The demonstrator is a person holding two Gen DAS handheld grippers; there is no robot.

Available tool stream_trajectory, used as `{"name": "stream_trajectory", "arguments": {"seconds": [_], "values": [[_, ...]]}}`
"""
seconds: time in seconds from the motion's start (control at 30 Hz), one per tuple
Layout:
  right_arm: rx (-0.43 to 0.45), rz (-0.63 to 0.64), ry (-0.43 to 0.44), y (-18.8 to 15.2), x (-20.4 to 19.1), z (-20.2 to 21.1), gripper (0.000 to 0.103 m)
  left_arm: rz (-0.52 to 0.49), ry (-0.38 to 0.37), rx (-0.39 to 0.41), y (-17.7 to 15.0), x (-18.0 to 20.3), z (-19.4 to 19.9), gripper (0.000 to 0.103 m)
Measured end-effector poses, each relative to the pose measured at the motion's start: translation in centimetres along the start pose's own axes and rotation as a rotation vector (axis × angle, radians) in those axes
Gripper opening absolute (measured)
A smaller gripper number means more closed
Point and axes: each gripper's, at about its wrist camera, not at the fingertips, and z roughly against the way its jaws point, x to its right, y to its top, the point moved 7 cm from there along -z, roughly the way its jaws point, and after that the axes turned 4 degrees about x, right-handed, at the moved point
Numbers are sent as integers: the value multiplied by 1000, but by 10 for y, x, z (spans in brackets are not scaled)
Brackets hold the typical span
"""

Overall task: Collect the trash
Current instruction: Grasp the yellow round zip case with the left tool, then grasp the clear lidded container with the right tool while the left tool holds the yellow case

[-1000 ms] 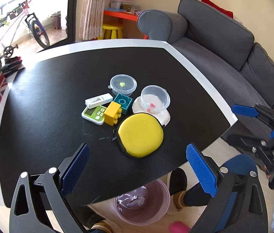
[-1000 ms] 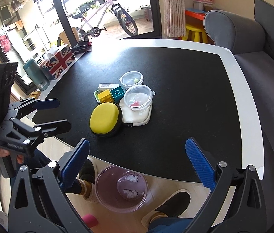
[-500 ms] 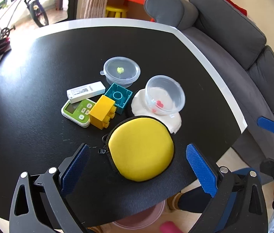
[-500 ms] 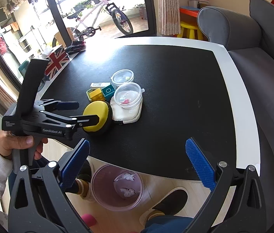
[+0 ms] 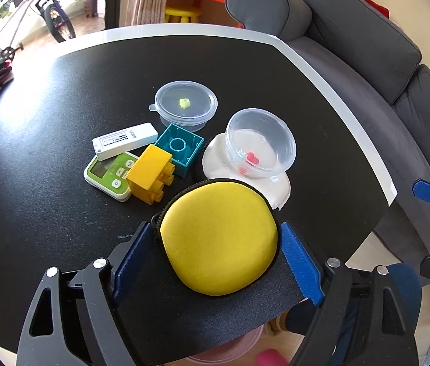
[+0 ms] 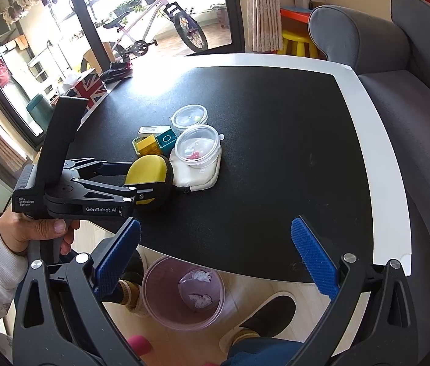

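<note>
A round yellow zip case (image 5: 218, 238) lies near the front edge of the black table (image 5: 32, 152). My left gripper (image 5: 216, 262) straddles it, with a blue pad on each side, close to or touching its rim; the right wrist view (image 6: 141, 180) shows the same. Behind the case stand two clear lidded cups (image 5: 260, 143) (image 5: 186, 105), a white pouch (image 5: 278, 189), a yellow brick (image 5: 151, 174), a teal brick (image 5: 179, 148), a green device (image 5: 108, 177) and a white stick (image 5: 125, 140). My right gripper (image 6: 215, 256) is open and empty above a pink bin (image 6: 184, 292).
The pink bin stands on the floor under the table's front edge with crumpled paper inside. A grey sofa (image 5: 382, 70) runs along the right side. My feet (image 6: 263, 314) are by the bin. A bicycle (image 6: 154, 30) and a flag-print box (image 6: 88, 87) are at the far left.
My left gripper has moved forward and down over the table and its jaws have narrowed around the yellow case. My right gripper has barely moved and stays open.
</note>
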Motion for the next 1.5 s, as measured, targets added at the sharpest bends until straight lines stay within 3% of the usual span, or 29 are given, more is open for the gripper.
{"name": "stream_trajectory", "arguments": {"seconds": [0.4, 0.9, 1.5], "values": [[2, 20, 0, 5, -5, -6, 98, -30, 16, 89, 5, -7, 37, 80], [-8, 87, 11, 45, -21, -41, 98, -36, 53, 189, 14, -30, 86, 80], [-168, 182, 3, 61, -37, -126, 97, 10, 57, 183, 7, -56, 87, 80]]}}
